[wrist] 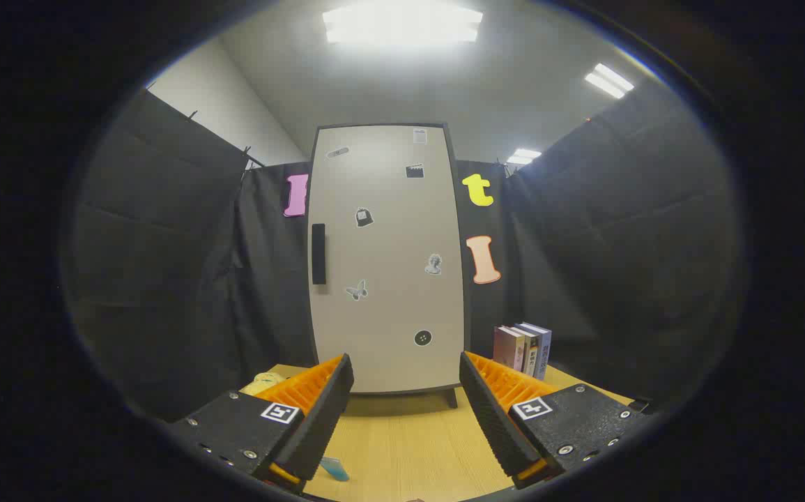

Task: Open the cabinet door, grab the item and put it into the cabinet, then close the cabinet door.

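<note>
I see the black booth cloth [179, 279] hanging on both sides and behind, with a pale ceiling and bright light panels [402, 24] above it. Straight ahead of me stands the cabinet [388, 265], tall and upright, its light door shut flat in a dark frame. A dark vertical handle [318, 253] sits by the door's left edge at mid height, and several small stickers are scattered over the door face, among them a round dark one [423, 338] low down. The cabinet rests on the wooden worktop [409, 439], which runs from its foot toward me.

My claw [406, 411] is level and aimed squarely at the lower part of the door, held back from it with bare worktop in the gap. Its two fingers are spread wide apart and grip nothing.

To the right of the cabinet, beyond my right finger, a short row of books [522, 348] stands upright near the cloth. Just past my left finger a pale yellow item [263, 382] lies on the worktop, partly hidden, so I cannot tell what it is. Close in, beside the left finger's base, I see a small blue thing [336, 468].
</note>
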Demonstrator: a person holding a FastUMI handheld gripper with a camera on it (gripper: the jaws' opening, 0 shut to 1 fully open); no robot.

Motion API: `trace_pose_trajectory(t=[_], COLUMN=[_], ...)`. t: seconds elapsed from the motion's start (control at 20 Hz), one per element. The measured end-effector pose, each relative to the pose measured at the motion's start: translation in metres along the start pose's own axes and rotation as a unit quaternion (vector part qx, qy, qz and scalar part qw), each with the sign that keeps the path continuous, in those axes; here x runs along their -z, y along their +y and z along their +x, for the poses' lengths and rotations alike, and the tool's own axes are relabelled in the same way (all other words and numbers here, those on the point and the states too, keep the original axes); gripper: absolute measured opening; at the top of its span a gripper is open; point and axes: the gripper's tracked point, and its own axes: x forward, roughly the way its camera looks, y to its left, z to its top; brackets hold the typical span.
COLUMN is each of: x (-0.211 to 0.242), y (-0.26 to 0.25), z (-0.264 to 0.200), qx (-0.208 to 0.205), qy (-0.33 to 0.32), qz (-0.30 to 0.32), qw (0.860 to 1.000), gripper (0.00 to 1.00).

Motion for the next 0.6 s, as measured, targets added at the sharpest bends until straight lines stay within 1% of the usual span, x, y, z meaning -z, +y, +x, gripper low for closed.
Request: trace_pose_trajectory(t=[0.6], x=[0.011], y=[0.015], z=[-0.005], qx=[-0.022], qy=[0.021], qz=[-0.004], qw=[1.0], gripper=[0.95])
